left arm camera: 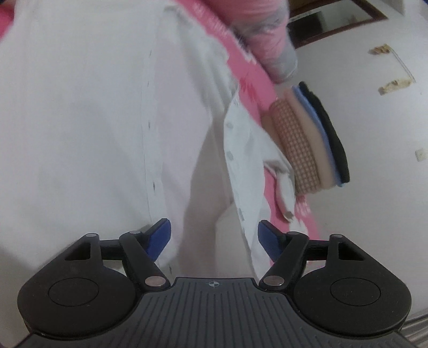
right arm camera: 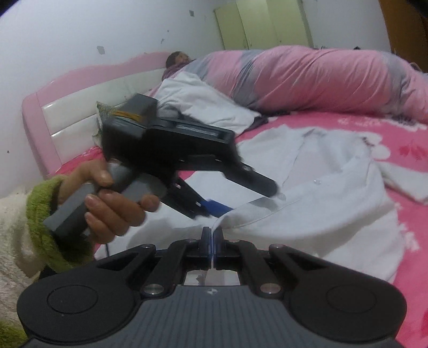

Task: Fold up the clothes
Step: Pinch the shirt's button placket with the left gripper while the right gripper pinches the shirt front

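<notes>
White shirt [right arm camera: 307, 208] spread on bed

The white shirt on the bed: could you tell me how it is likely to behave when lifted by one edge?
The white shirt will probably be floppy: it already lies rumpled and creased. It looks thin, so likely light. Its edge appears pinched in the right gripper, so the rest should drape and trail.

A white wall [right arm camera: 80, 29], pocked with small dark marks, fills the upper left of the right wrist view above a pink-and-white padded headboard [right arm camera: 80, 101]. Pale green wardrobe doors [right arm camera: 264, 24] stand at top centre, with brown wood at the far upper right. A dark-framed mirror [left arm camera: 334, 24] hangs at the left wrist view's upper right.
</notes>
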